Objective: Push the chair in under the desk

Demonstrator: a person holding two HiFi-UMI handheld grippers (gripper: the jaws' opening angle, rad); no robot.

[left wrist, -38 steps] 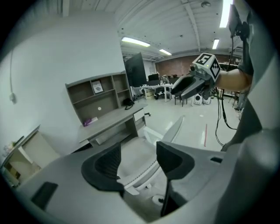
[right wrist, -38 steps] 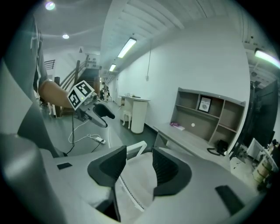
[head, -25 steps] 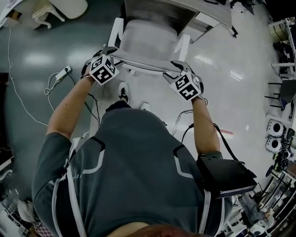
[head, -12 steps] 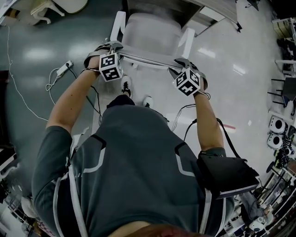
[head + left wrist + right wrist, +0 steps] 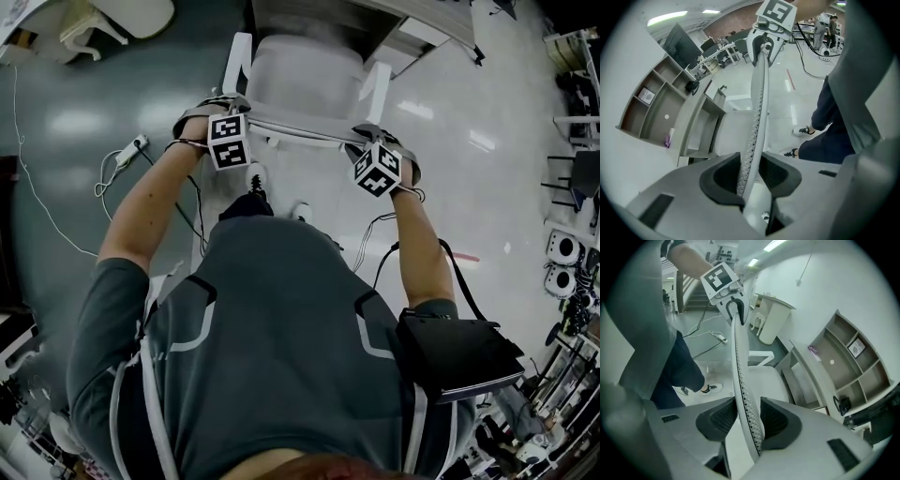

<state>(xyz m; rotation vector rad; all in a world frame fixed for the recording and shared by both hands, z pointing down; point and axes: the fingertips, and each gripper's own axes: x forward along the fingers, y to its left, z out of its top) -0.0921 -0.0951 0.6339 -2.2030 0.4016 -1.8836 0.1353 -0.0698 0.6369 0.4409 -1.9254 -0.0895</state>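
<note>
Head view: one chair [image 5: 309, 75] stands on the glossy floor [image 5: 84, 122] right in front of the person, the front of its seat reaching the edge of the one table [image 5: 375, 17] at the top of the picture. It is pale grey-white, with a smooth padded seat, two white armrests, one on each side, and a thin curved backrest whose face is dotted with small perforations. The backrest's top rim runs crosswise between the two claws.

The left claw [image 5: 217, 103] sits over the left end of that rim and the right claw [image 5: 367, 137] over the right end, each carrying one marker cube. In the left gripper view the rim [image 5: 752, 140] runs up between the dark pads; the jaws are closing on it, with a sliver of gap on the right-hand pad, so it is not clamped. The right claw [image 5: 765, 42] shows at the rim's far end. In the right gripper view the perforated rim [image 5: 745, 404] likewise stands between closing jaws, pads very near both faces, and the left claw [image 5: 733, 303] shows beyond.

Two shoes [image 5: 253, 178] of the person stand just behind the chair. One open shelf unit [image 5: 651, 108] is at the table.
</note>
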